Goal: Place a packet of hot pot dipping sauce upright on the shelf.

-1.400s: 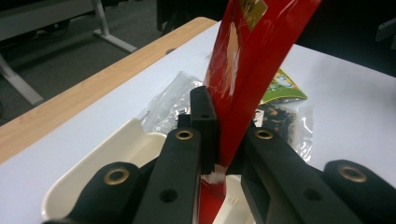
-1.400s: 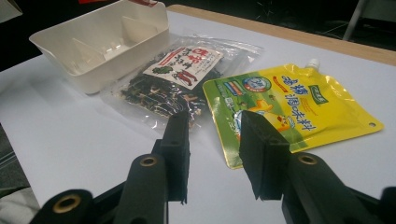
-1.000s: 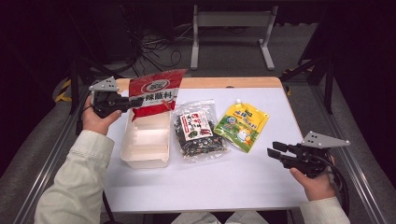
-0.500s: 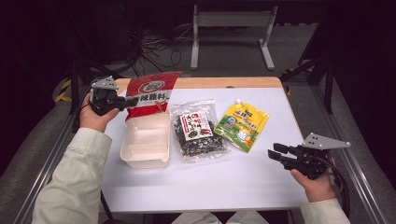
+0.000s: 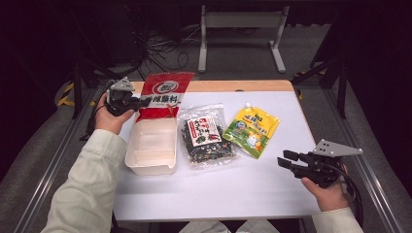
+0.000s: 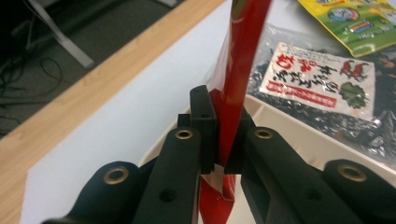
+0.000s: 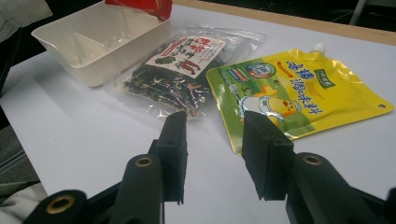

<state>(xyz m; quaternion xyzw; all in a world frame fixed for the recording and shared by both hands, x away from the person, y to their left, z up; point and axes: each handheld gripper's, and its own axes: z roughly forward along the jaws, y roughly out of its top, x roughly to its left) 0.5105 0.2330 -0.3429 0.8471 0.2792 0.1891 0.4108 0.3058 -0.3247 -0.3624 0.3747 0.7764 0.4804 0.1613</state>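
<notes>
My left gripper [image 5: 145, 101] [image 6: 219, 126] is shut on the edge of a red seasoning packet [image 5: 165, 93] [image 6: 240, 60] at the table's far left. The packet hangs upright, its lower end [image 7: 140, 7] over the far end of a white divided container [image 5: 150, 170] [image 7: 93, 46]. To the right of the container lie a clear bag of dark seaweed [image 5: 206, 138] [image 7: 173, 65] and a yellow-green spouted pouch [image 5: 252, 131] [image 7: 289, 98]. My right gripper [image 5: 284, 159] [image 7: 212, 140] stands open at the front right, pointing at both bags, with nothing between its fingers.
The white tabletop [image 5: 218, 194] has a wooden strip [image 5: 233, 86] along its far edge. Beyond it stand a metal frame [image 5: 240, 29] and loose cables [image 5: 160, 48] on the floor. Rails run along both sides of the table.
My left hand has shifted slightly to the right with the red packet, which now hangs more upright over the container. The right gripper has stayed in place.
</notes>
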